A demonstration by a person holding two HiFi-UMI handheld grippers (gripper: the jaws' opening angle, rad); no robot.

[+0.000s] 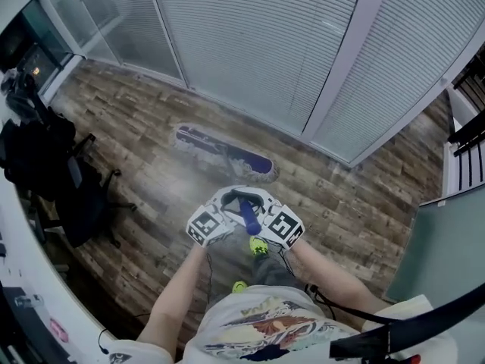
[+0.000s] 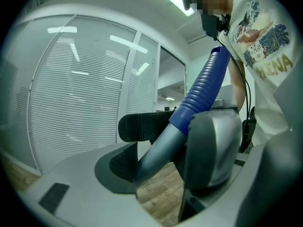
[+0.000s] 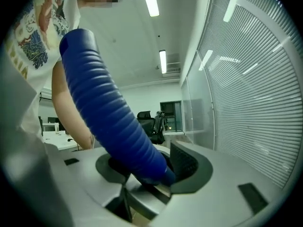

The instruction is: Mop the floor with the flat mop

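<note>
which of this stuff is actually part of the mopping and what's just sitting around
Part of the job:
- flat mop
- blue grip on its handle
- left tongs and right tongs, both clamped on the handle
- wooden floor

Just lying about:
- office chair
- white desk

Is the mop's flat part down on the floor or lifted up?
Down. The head view shows the flat mop head lying along the wooden floor near the blinds.
</note>
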